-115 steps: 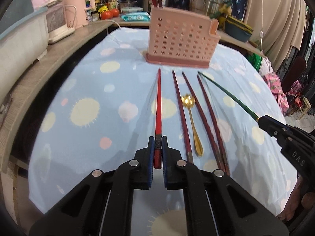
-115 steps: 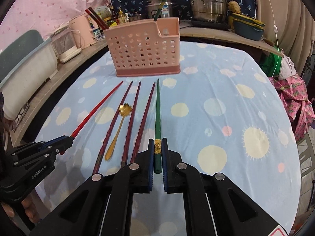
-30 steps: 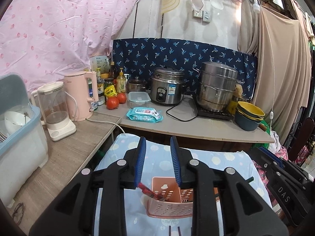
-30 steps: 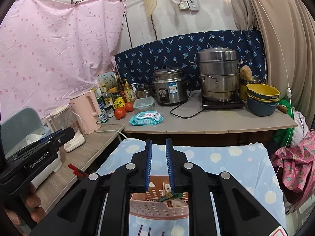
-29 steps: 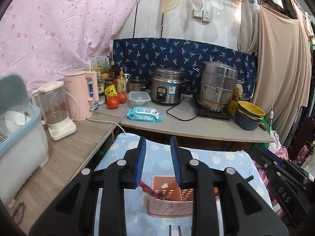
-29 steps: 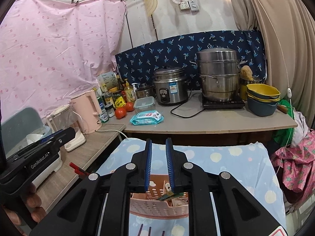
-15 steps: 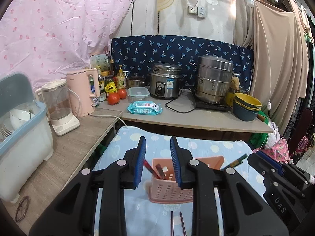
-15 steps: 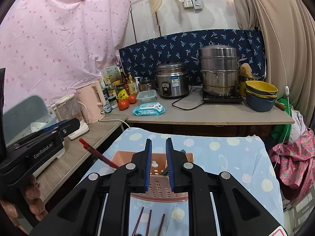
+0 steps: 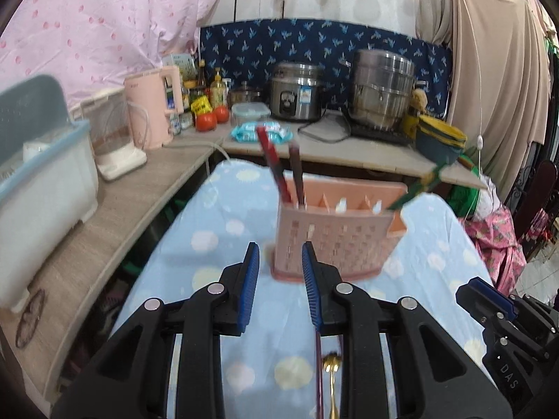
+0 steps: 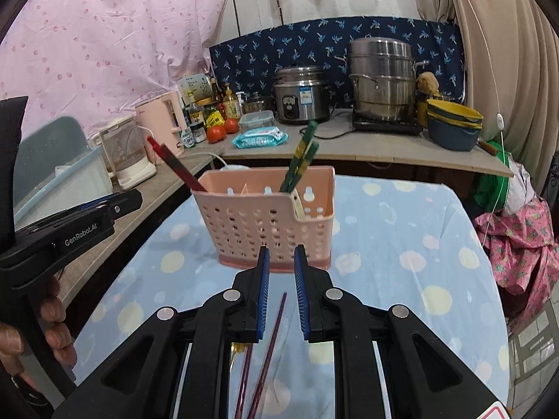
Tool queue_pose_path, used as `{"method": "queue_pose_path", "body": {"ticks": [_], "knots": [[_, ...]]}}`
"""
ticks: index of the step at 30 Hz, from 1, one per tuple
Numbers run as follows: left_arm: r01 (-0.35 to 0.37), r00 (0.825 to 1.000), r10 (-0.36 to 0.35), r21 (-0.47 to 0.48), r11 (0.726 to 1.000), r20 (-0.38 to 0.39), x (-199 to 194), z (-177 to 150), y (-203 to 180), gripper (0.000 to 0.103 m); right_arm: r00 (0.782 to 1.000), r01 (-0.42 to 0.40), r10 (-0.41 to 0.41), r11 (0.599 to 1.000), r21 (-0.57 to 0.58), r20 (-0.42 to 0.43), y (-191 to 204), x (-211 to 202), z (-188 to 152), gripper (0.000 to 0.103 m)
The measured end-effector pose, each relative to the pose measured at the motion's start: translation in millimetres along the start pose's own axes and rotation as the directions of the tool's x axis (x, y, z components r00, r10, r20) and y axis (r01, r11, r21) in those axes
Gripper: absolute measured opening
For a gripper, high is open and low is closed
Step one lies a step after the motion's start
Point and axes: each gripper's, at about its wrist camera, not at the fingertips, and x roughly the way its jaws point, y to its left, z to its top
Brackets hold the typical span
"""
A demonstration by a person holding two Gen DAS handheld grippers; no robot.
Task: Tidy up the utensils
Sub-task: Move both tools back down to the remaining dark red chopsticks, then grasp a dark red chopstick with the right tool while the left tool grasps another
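A pink perforated utensil holder (image 9: 335, 241) (image 10: 265, 216) stands on the blue spotted tablecloth. Red chopsticks (image 9: 276, 164) (image 10: 174, 164) lean out of its left end. Green chopsticks (image 10: 300, 160) (image 9: 415, 188) lean out of its right end. My left gripper (image 9: 279, 255) hangs open and empty in front of the holder. My right gripper (image 10: 281, 255) is open by a narrow gap, also empty. On the cloth below lie dark red chopsticks (image 10: 272, 342) (image 9: 318, 366) and a gold spoon (image 9: 332, 377), partly hidden by the fingers.
A wooden counter (image 9: 104, 230) runs along the left and back with a dish box (image 9: 42, 188), kettles (image 10: 164, 125), tomatoes, a rice cooker (image 10: 300, 94), a steel pot (image 10: 380, 76) and bowls. A hand (image 10: 52, 331) holds the left gripper. Pink clothes (image 10: 517, 244) lie at the right.
The red and green chopsticks I held on the cloth earlier now stand in the holder. Over the last second both grippers sank and drew back from the holder, staying empty.
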Motion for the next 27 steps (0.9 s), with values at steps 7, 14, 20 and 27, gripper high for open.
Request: {"method": "queue_pose_path", "body": {"ticks": [7,14,20,27], "knots": [[-0.003,0.989,0.006,0.016,1.000,-0.148,16.2,-69.0,-0.1,0.024,0.991,0.005,-0.004,1.000,0.008,-0.130,-0.5,2.8,-62.5,0.015],[0.005,0.964,0.001,0.024,1.000,-0.266,25.4,-123.3,1.6,0.024,0.971,-0.010,0.017,0.999,0.030,-0.237,7.9,7.1,-114.3,0.016],[0.028,0.953,-0.018,0.031,0.999,-0.302,25.1,-144.2,-5.6,0.024,0.953,-0.029,0.039,0.999,0.038,-0.301,19.7,11.8,-143.3,0.016],[0.051,0.944,-0.034,0.043,0.998,-0.328,24.7,-156.2,-14.3,0.024,0.944,-0.026,0.033,0.999,0.027,-0.328,27.3,17.0,-154.7,0.016]]}}
